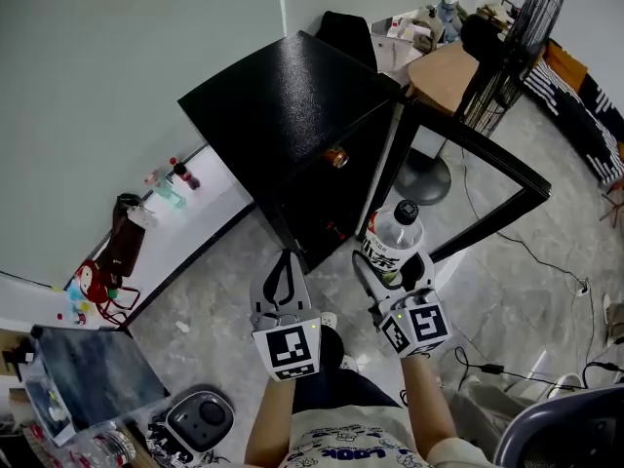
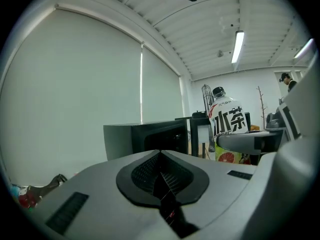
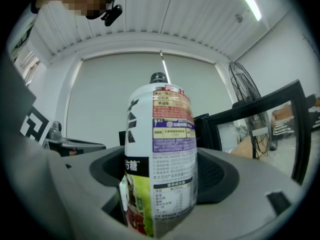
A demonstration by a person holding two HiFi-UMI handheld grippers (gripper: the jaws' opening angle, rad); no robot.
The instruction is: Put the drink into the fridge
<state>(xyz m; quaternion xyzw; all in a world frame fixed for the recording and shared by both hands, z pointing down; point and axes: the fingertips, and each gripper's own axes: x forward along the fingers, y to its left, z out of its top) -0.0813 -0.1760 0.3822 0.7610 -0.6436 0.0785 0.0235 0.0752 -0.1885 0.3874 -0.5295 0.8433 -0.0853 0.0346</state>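
With the right claw clamped on the tea bottle and the left claw closed empty, the bottle is picked up but not yet inside the open mini fridge just ahead.

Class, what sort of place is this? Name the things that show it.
Probably an office or workroom, not a kitchen: a small black fridge stands on the tiled floor beside a cluttered desk and a standing fan, with strip lighting overhead.

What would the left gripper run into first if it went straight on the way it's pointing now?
Most likely the black fridge: the left gripper, jaws together and empty, aims at its open front. Depth is hard to judge.
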